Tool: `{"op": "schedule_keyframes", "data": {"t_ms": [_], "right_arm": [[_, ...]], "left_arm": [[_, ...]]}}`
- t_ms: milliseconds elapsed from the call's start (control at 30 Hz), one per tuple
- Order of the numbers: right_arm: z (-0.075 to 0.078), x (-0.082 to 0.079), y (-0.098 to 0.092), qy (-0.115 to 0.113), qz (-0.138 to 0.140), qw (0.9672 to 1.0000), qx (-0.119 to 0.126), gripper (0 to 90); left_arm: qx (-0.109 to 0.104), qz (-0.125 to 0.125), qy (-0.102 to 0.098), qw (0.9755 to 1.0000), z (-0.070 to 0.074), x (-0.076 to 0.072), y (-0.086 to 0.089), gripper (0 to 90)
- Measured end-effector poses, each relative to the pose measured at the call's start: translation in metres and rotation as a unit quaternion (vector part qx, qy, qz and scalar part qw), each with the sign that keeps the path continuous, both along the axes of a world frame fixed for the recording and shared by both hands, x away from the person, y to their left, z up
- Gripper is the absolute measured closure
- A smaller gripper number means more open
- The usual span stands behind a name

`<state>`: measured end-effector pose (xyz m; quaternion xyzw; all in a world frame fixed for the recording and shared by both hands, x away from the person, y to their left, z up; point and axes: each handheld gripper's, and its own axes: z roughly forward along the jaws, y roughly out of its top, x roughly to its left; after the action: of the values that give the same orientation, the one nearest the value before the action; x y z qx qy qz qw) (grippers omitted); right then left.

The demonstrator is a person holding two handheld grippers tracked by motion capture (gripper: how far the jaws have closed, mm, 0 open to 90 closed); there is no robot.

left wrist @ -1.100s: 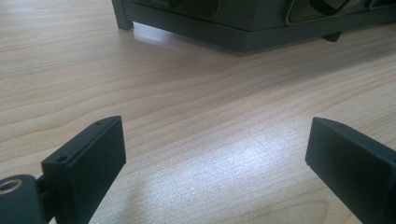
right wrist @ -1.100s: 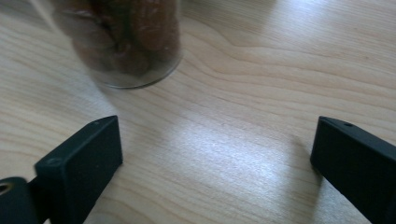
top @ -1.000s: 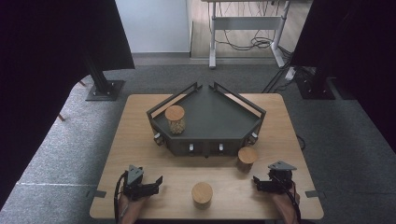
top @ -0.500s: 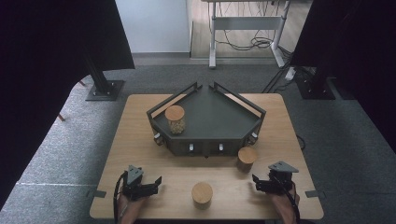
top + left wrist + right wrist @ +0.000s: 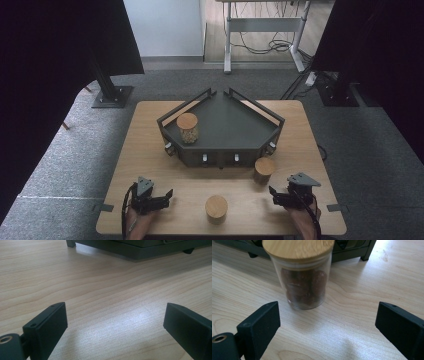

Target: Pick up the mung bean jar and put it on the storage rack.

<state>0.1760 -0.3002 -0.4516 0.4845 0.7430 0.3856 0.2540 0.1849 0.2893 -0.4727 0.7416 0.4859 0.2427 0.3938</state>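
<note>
Wooden table [image 5: 150, 145] takes up the middle of the high view. The dark five-sided tray [image 5: 227, 127] sits at its centre-back, raised walls all round, small feet underneath.

Three glass jars with wooden lids:
- pale-filled jar [image 5: 188, 128] stands upright inside the tray, left part, near the left wall.
- dark-filled jar [image 5: 263, 170] stands upright on the table just in front of the tray's right front corner, close to it; can't tell if it touches. In the right gripper view the same jar [image 5: 303, 275] stands straight ahead of the jaws, beyond their tips, not between them, with brown round pieces inside.
- third jar [image 5: 216, 208] stands upright on the table near the front edge, roughly midway between the two grippers, well apart from both.

Right gripper [image 5: 274, 196] is at the front right, pointing toward the dark-filled jar, jaws wide, having just been closing a little, nothing between them. Pads touch nothing.

Left gripper [image 5: 167, 196] is at the front left, low over the bare tabletop, jaws wide, empty. Its view shows wood grain and the tray's base edge [image 5: 140, 250] farther off.
</note>
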Motion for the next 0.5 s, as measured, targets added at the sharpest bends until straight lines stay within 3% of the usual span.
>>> {"op": "schedule_keyframes", "data": {"t_ms": [500], "right_arm": [[0.0098,-0.0098,0.0077,-0.019,0.016,0.9997,0.006,6.6]], "left_arm": [[0.025,0.001,0.019,0.9995,0.005,0.0066,-0.0073,5.8]]}}
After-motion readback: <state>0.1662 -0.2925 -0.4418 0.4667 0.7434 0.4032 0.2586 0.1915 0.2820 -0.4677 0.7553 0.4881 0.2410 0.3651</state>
